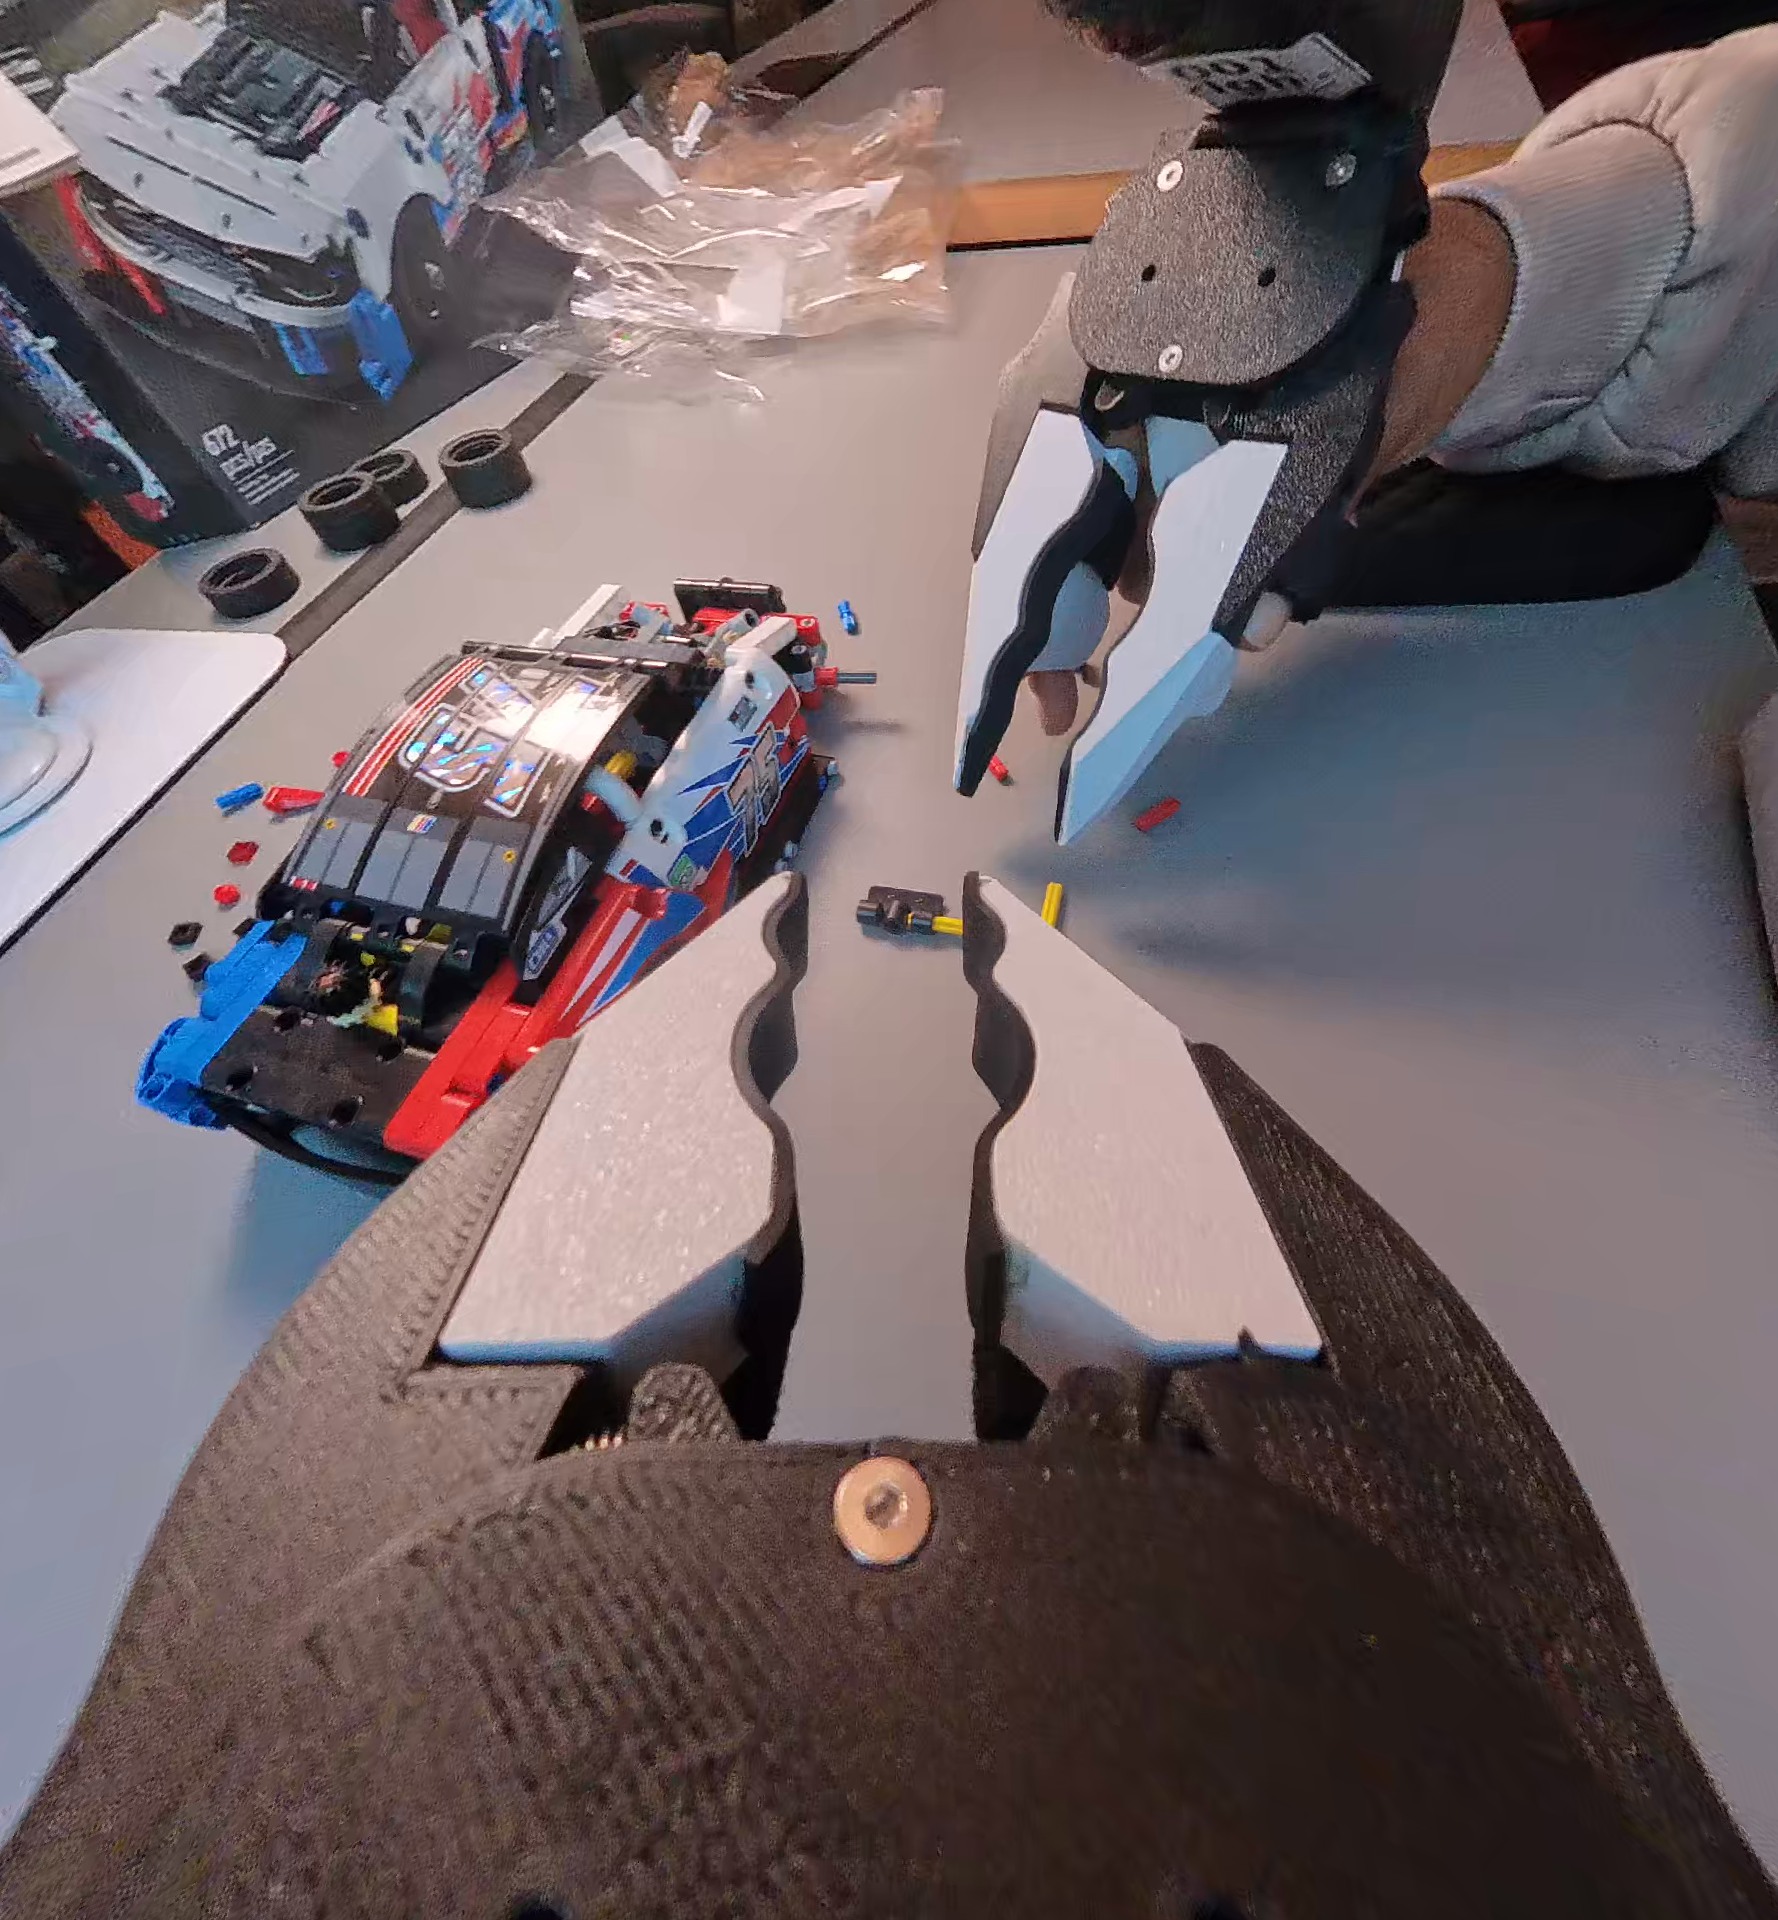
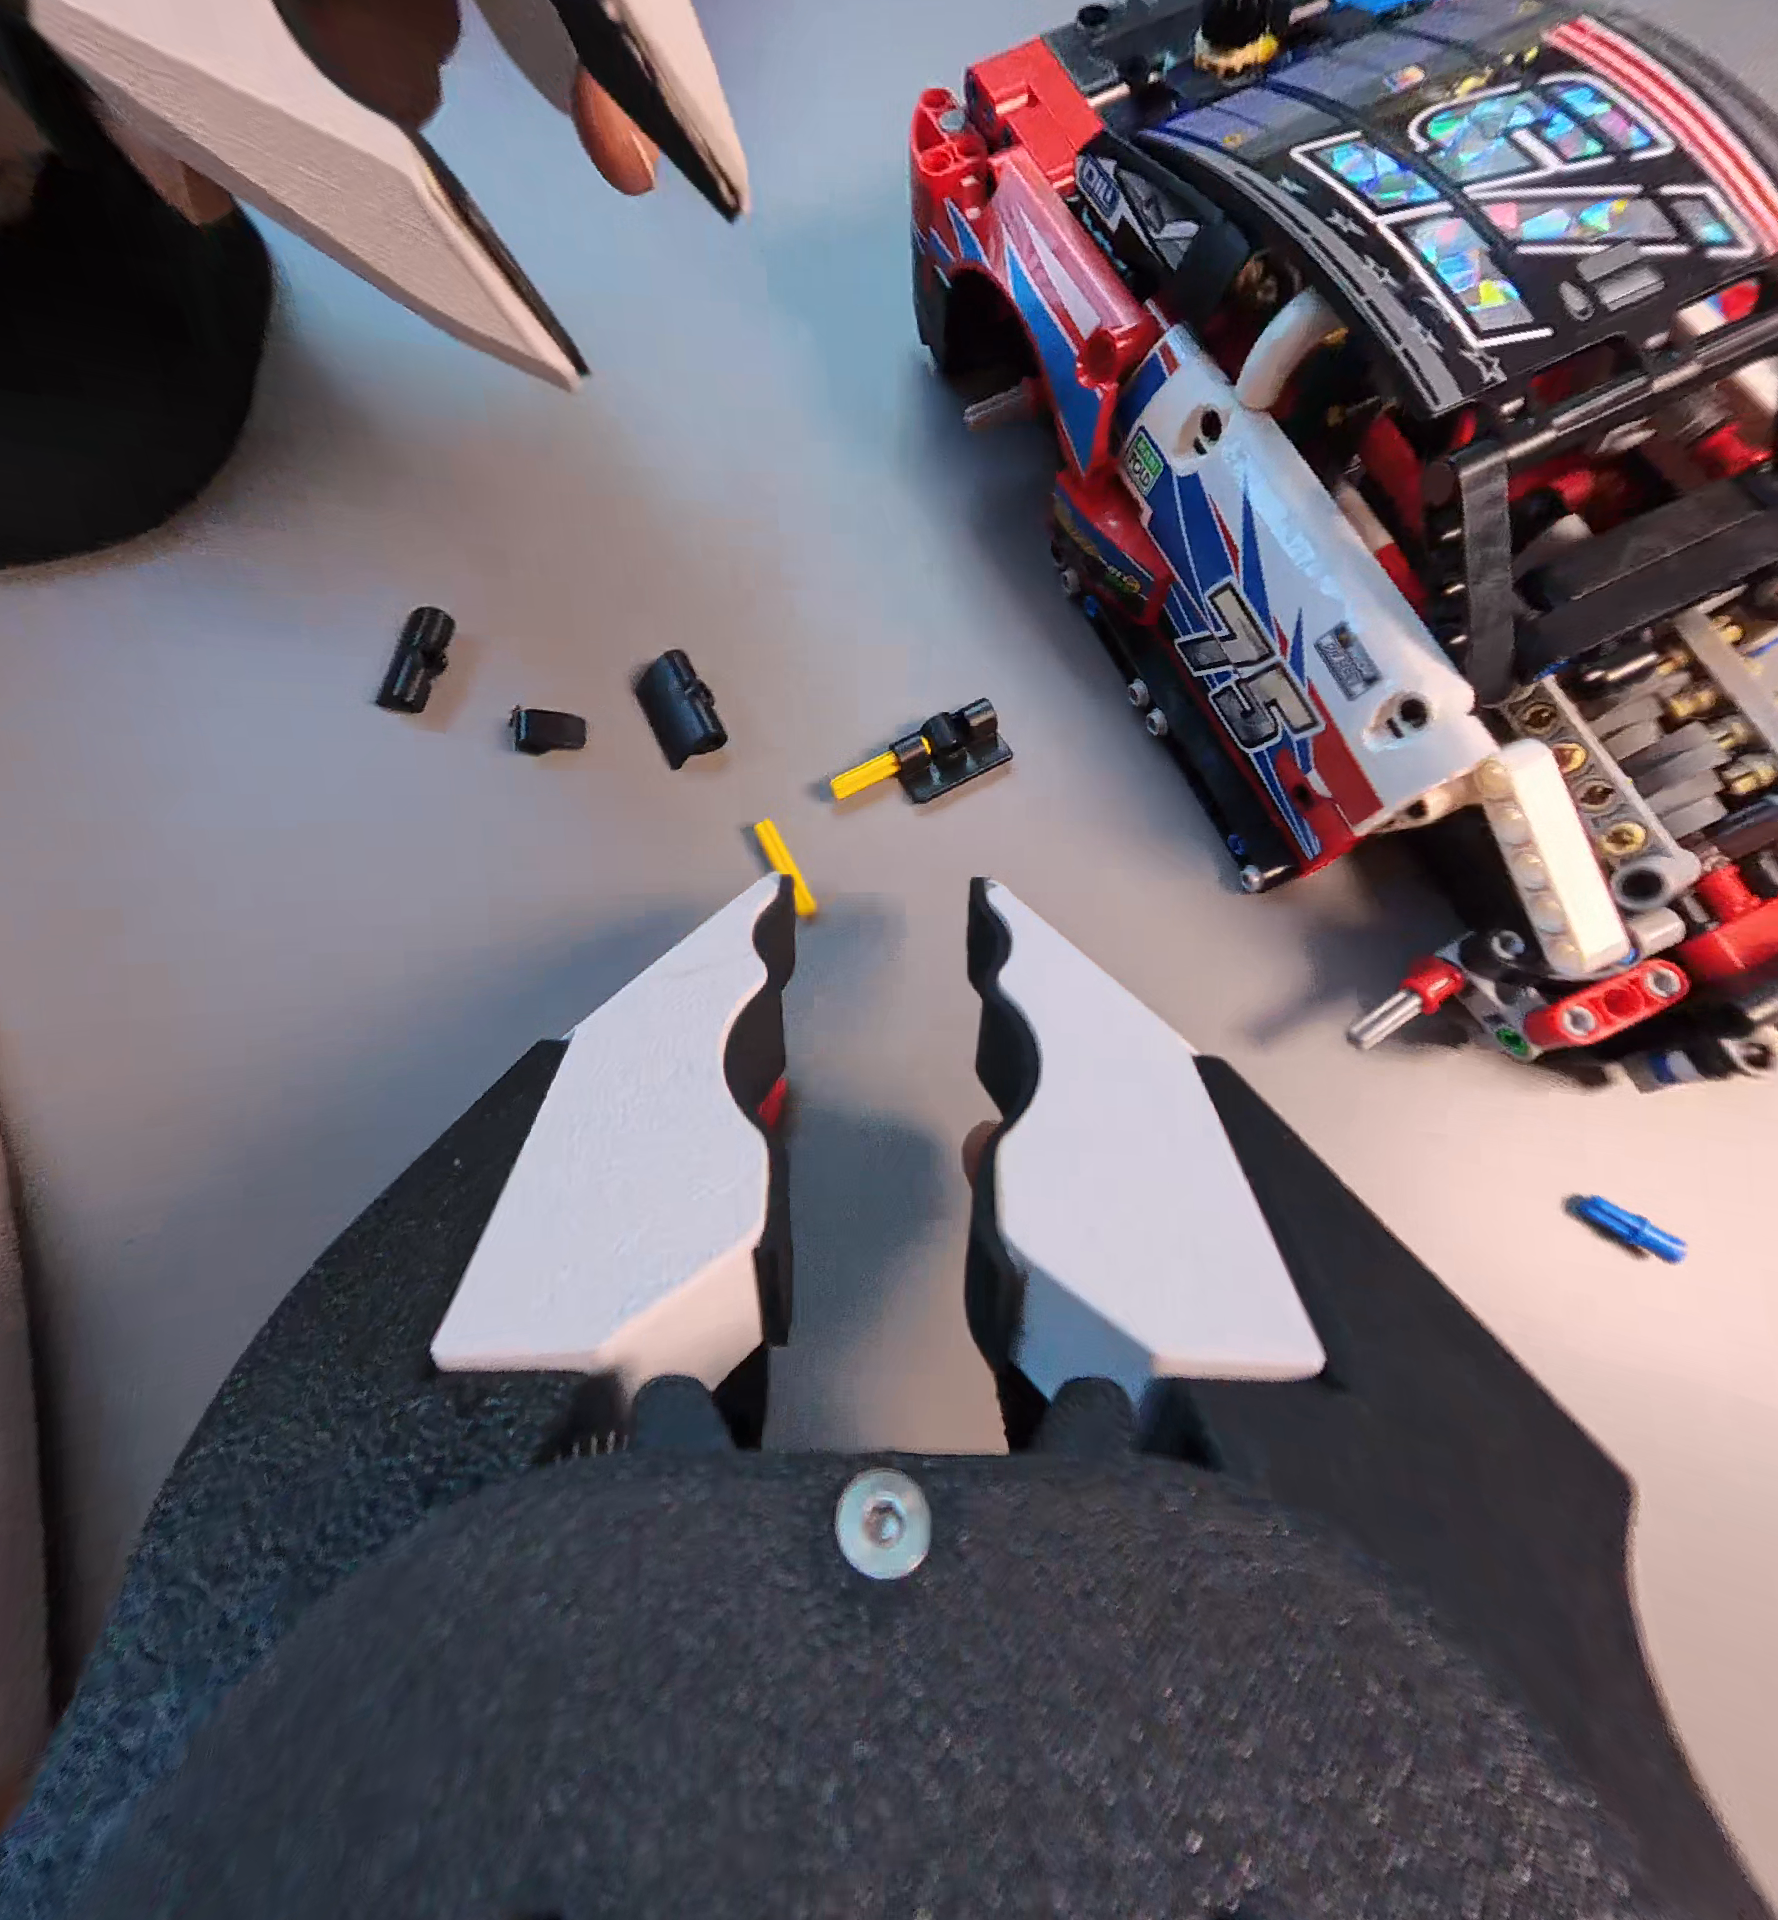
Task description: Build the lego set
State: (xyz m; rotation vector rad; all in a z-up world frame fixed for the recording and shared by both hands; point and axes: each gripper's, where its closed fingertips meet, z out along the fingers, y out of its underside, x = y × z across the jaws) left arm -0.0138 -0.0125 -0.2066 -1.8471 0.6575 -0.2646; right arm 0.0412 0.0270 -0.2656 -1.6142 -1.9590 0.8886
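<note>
The partly built lego car (image 1: 511, 873) lies on the grey table (image 1: 1384, 1039) and serves as the landmark here. In the left wrist view its front end is blue and black, its roof black with shiny stickers, its side red, white and blue; its lower near corner is hidden behind the left gripper's finger. In the right wrist view the car (image 2: 1384, 468) runs off the top and right edges, so its far side cannot be seen.

The left gripper (image 1: 885, 894) hovers just beside the car with its jaws spread and nothing between them. Just past its tips lies a small black piece with a yellow axle (image 1: 906, 912), partly covered by one fingertip. A loose yellow pin (image 1: 1051, 902) peeks out behind the same finger.

The right gripper (image 2: 880, 899) is also released and empty, farther from the car than the black-and-yellow piece (image 2: 926, 758). The yellow pin (image 2: 783, 862) touches or sits just under its left tip; which, I cannot tell. Something red shows behind that finger, too hidden to identify. Three small black pieces (image 2: 677, 707) lie farther from the car, and a blue pin (image 2: 1628, 1242) lies near the car's rear.

Beyond the car, four black tyres (image 1: 350, 509) sit before the set's box (image 1: 241, 239), which is cut off at the frame edge, beside crumpled clear bags (image 1: 750, 239).
</note>
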